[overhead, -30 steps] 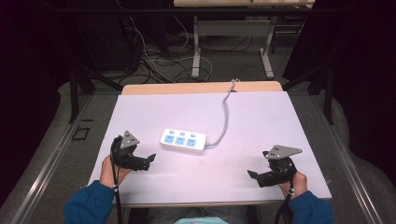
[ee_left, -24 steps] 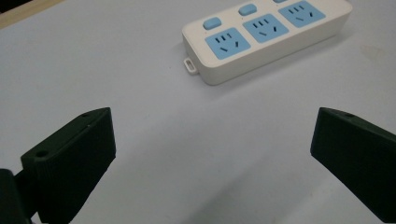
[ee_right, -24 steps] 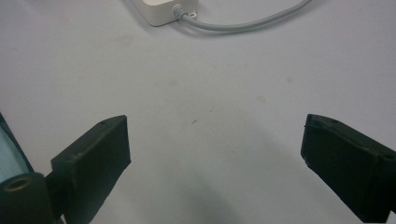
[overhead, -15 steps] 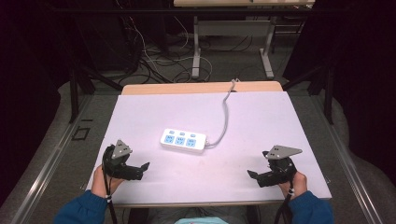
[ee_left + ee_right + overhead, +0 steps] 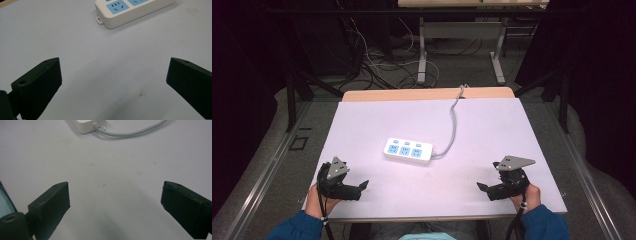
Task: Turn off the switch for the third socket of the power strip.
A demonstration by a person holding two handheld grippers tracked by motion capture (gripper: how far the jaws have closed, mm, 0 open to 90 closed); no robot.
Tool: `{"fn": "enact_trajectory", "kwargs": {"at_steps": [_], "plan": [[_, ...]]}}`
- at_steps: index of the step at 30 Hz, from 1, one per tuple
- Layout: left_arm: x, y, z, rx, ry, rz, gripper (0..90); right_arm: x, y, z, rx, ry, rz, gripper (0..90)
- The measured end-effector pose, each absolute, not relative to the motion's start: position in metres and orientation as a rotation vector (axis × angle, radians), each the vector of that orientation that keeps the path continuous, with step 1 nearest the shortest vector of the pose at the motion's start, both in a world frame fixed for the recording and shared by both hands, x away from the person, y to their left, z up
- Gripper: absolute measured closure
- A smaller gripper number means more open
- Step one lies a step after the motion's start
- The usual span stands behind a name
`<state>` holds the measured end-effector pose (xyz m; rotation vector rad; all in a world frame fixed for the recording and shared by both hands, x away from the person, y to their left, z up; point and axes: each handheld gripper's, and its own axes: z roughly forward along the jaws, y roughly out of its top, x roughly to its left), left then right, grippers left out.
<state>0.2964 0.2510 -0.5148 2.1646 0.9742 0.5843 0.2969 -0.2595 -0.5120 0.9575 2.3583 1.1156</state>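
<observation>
Both grippers (image 5: 362,186) (image 5: 482,188) low, jaws wide, facing inward.

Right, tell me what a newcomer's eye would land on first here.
First the white power strip with blue sockets, lying alone in the middle of the pale table, its grey cord snaking off over the far edge. Then the two black tools near the front edge: the left hand-held gripper and the right hand-held gripper, both open and holding nothing.
</observation>
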Motion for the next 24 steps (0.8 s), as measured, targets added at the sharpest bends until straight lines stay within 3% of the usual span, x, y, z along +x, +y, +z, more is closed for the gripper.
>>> {"fn": "enact_trajectory", "kwargs": {"at_steps": [24], "plan": [[0.275, 0.263, -0.521, 2.157, 0.971, 0.593, 0.0, 0.297, -0.259, -0.512, 0.960, 2.365, 1.104, 7.9]]}}
